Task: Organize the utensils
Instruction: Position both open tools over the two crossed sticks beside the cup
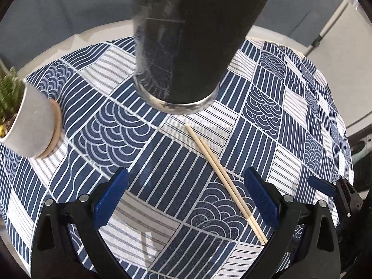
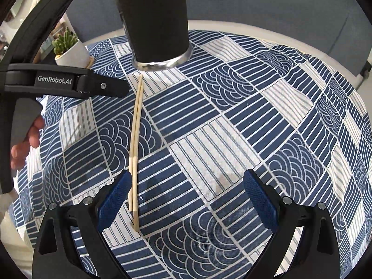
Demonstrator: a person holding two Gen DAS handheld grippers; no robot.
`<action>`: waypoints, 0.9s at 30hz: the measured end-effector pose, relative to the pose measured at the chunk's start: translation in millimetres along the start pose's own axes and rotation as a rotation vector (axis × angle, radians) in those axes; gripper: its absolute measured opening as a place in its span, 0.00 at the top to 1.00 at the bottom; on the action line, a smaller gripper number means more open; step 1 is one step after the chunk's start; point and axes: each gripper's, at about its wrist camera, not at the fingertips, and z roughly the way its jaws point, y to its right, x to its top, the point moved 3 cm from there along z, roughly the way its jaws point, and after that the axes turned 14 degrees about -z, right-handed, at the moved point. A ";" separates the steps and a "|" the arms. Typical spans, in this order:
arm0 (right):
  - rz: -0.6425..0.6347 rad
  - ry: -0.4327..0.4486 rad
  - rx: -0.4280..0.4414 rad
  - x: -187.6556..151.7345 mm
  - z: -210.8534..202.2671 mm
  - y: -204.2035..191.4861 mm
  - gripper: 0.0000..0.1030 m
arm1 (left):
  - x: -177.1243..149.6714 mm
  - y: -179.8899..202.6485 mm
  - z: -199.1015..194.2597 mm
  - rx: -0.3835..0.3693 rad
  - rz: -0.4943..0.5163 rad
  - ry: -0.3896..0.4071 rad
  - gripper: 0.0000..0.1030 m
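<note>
A pair of pale wooden chopsticks lies side by side on the patterned cloth; in the right wrist view the chopsticks run from the cup's foot toward my left fingertip. A tall black cup with a silver base stands upright just beyond their far tips, and it also shows in the right wrist view. My left gripper is open and empty above the cloth, the chopsticks next to its right finger. My right gripper is open and empty, its left finger beside the chopsticks' near end.
A small white pot with a green plant stands on a wooden coaster at the left; it shows too in the right wrist view. The blue and white cloth covers a round table. The left gripper's body reaches in at left.
</note>
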 end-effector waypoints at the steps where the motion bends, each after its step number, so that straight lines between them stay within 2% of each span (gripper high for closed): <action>1: -0.004 -0.005 -0.012 -0.8 2.4 -2.0 0.10 | 0.7 1.1 2.3 0.005 0.011 -0.003 0.06; 6: -0.008 -0.039 -0.034 -4.8 11.2 -5.0 0.10 | -0.8 1.9 11.6 0.007 0.035 -0.026 0.06; 10: 0.026 -0.041 0.002 -5.9 13.4 -5.6 0.10 | -1.7 2.7 18.1 0.001 0.042 -0.044 0.06; 16: -0.014 -0.074 -0.032 1.5 20.0 -11.5 0.09 | -0.8 3.8 20.9 -0.002 0.051 -0.048 0.06; 23: 0.035 -0.104 -0.060 5.4 20.9 9.1 0.08 | 1.9 6.5 23.6 0.017 0.048 -0.049 0.06; 27: 0.015 -0.110 -0.078 6.5 21.2 22.3 0.08 | 0.6 7.3 23.5 0.022 0.002 -0.055 0.06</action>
